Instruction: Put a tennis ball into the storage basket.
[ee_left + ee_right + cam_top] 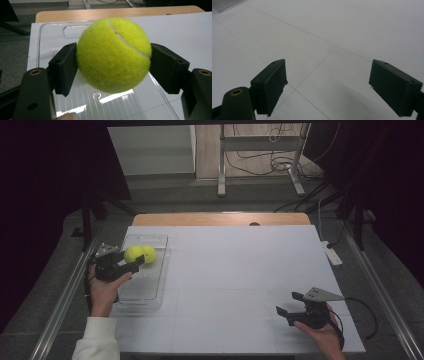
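Observation:
A yellow-green tennis ball sits squeezed between the two black jaws of my left gripper. This gripper is shut on it and holds it just above a clear plastic tray. In the high view my left gripper hovers over the tray at the table's left, with the held ball at its tips. A second yellow-green ball shows right beside the held one. My right gripper rests at the near right of the table. Its jaws stand wide apart with nothing between them.
The white table top has thin seam lines and a wooden strip along its far edge. A small white device lies at the right edge. A metal stand and cables are on the floor beyond.

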`<state>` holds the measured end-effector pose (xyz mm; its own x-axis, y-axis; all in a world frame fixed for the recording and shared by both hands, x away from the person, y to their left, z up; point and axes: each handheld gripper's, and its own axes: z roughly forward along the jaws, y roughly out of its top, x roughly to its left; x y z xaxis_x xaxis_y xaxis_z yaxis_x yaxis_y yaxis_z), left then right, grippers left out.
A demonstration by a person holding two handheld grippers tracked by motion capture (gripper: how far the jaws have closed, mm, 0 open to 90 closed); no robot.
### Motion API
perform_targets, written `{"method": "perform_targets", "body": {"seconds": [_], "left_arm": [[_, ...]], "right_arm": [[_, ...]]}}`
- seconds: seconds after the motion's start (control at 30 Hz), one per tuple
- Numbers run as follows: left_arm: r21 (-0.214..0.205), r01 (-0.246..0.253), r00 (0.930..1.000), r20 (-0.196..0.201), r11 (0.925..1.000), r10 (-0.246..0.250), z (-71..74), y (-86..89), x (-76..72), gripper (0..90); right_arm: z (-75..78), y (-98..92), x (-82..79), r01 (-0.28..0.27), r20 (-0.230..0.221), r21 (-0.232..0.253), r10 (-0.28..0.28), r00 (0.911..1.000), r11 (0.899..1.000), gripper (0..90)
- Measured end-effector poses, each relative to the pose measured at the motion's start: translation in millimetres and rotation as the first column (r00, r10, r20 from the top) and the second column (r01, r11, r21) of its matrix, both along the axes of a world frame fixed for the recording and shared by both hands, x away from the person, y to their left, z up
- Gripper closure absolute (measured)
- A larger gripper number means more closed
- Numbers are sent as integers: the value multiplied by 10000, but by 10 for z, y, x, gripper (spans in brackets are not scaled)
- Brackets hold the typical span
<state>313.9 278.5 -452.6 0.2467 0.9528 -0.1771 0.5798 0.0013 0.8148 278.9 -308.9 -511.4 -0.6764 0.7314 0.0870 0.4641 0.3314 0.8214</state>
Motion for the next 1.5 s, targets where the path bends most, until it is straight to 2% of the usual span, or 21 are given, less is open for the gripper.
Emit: {"method": "perform_targets", "body": {"seconds": [0.7,1.5], "left_arm": [[574,-176,9970,-737,9982,218,-113,60,43,273],[1257,-303,9850,-1646,9916,510,-229,73,107,272]], "right_arm": [[-8,7,2,-33,-58,2,33,10000,10000,148],[-19,11,7,-95,-129,-73,94,9999,9999,147]]}}
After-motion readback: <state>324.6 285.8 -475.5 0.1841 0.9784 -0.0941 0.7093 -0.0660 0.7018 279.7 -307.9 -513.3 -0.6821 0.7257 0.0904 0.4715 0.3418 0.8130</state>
